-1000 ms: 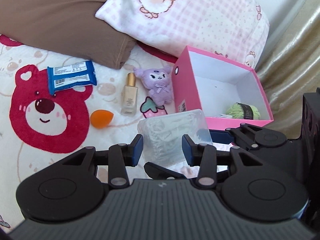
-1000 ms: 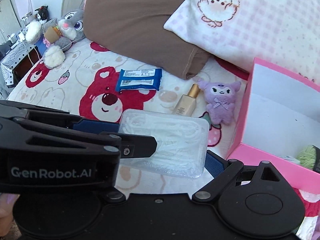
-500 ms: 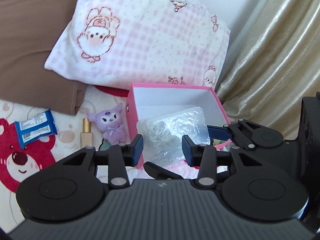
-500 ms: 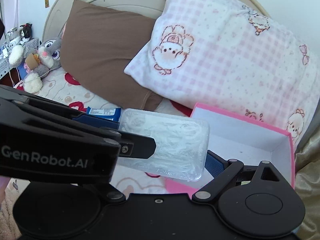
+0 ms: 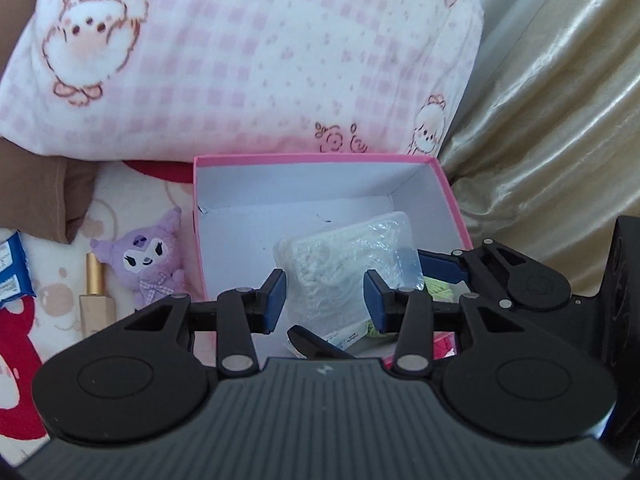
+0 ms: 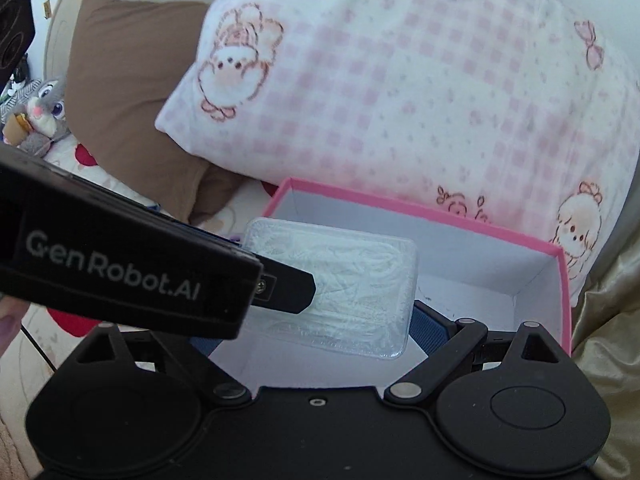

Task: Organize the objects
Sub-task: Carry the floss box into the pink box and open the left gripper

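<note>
Seemingly, from the left wrist view, the left gripper (image 5: 324,300) stands open and empty while the clear packet (image 5: 352,264) hangs over the pink box (image 5: 448,196), with green yarn (image 5: 438,290) below it, unseen elsewhere. From the right wrist view, the right gripper (image 6: 320,320) is clamped on the packet's sides; released tilted, it might catch the box's near edge.

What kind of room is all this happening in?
Most likely a bedroom, on a bed: a pink checked pillow and a brown pillow lie at the head, a cartoon bedsheet beneath, and a plush rabbit beside.
</note>
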Available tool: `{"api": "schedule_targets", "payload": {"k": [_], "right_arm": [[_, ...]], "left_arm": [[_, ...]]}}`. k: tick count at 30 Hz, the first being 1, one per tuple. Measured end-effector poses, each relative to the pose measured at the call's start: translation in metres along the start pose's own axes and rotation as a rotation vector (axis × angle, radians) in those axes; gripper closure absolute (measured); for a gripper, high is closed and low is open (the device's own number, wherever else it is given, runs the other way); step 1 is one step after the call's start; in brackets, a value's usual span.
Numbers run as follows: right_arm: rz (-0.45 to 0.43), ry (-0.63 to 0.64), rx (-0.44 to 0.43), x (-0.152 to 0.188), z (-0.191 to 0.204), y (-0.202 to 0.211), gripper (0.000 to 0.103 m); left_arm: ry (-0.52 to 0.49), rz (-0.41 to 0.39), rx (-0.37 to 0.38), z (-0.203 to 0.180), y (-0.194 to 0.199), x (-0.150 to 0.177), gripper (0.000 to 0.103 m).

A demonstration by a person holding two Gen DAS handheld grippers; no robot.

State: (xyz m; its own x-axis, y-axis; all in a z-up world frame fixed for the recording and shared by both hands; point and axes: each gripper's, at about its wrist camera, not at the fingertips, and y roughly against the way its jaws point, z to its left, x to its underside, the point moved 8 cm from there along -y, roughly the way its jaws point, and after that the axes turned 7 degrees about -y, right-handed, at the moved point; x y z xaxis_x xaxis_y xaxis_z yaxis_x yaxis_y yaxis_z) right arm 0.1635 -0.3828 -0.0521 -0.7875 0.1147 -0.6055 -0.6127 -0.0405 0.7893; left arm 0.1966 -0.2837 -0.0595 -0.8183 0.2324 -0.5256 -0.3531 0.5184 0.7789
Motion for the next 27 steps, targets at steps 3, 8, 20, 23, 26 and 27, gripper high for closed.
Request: {"api": "schedule_targets", "payload": {"k": [3, 8, 20, 23, 26, 27], "right_arm": [[0.076, -0.054, -0.033, 0.003, -0.019, -0.031, 0.007], [0.200, -0.085, -0.040, 0.017, -0.039, -0.073, 0.007], [0.379, -0.115, -0.041, 0.044, -0.042, -0.112, 0.006], [0.395, -0.103, -0.026, 0.047, -0.039, -0.112, 0.007], [0.392, -0.092, -0.016, 0.048, -0.039, -0.111, 0.007], [0.387, -0.086, -0.015, 0.048, -0.038, -0.111, 0.007]], "left_arm": [[0.032, 0.045, -0.011, 0.006, -0.033, 0.000, 0.063], [0.068, 0.128, 0.008, 0.012, -0.073, 0.005, 0.063], [0.142, 0.237, 0.003, 0.024, -0.117, 0.024, 0.063], [0.144, 0.246, 0.011, 0.023, -0.117, 0.023, 0.063], [0.169, 0.240, 0.017, 0.026, -0.116, 0.022, 0.063], [0.171, 0.231, 0.014, 0.027, -0.114, 0.021, 0.062]]}}
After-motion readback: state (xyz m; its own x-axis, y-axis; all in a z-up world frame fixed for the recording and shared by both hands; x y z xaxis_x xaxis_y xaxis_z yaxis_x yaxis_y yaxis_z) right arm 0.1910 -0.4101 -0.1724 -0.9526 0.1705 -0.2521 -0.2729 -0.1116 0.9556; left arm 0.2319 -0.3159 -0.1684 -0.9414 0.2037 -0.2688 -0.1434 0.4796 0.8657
